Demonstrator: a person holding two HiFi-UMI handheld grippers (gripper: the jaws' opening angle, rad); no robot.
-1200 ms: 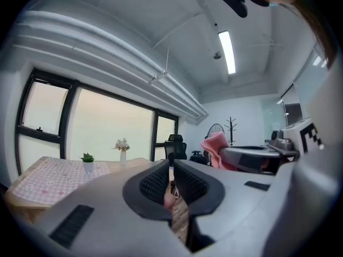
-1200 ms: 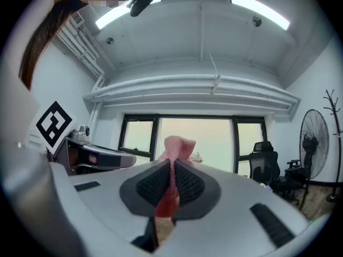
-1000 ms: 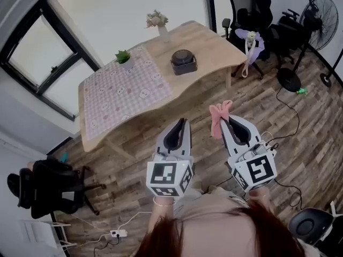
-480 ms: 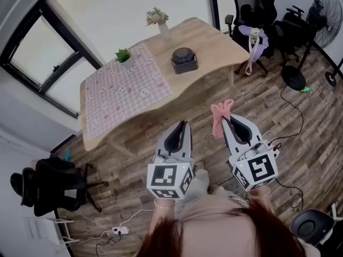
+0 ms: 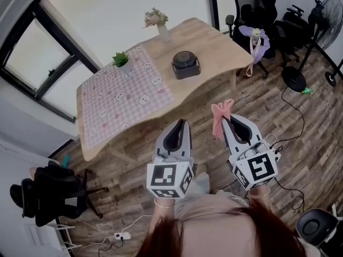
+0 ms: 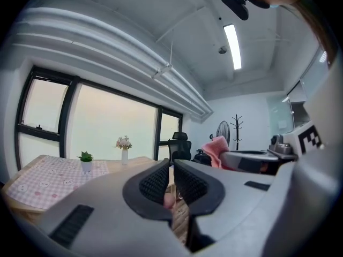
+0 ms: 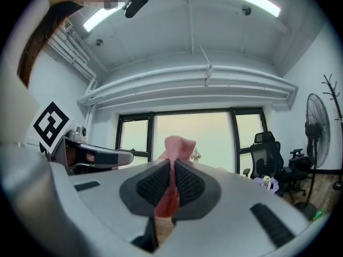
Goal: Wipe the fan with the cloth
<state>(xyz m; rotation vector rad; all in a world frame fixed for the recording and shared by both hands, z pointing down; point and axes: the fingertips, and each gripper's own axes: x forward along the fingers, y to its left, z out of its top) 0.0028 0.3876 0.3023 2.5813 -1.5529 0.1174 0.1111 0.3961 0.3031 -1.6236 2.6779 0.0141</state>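
Note:
A pink cloth (image 5: 218,119) hangs from my right gripper (image 5: 225,118), which is shut on it; its top sticks up past the pads (image 7: 179,146). My left gripper (image 5: 181,122) is level with it on the left, shut with nothing held (image 6: 171,165). Both hover over the wood floor in front of the table. A small dark round fan-like device (image 5: 186,64) sits on the wooden table (image 5: 214,47), well ahead of both grippers. A black standing fan (image 5: 328,15) is at the far right.
A pink checked cloth (image 5: 123,98) covers the table's left half, with a small potted plant (image 5: 120,59) and a flower vase (image 5: 156,21) near the far edge. Black office chairs (image 5: 257,9) stand at the back right, another (image 5: 45,194) at the left. Cables (image 5: 292,111) cross the floor.
Both grippers keep their pose and the cloth stays clamped. The head view has shifted a little, so the standing fan sits nearer the right edge.

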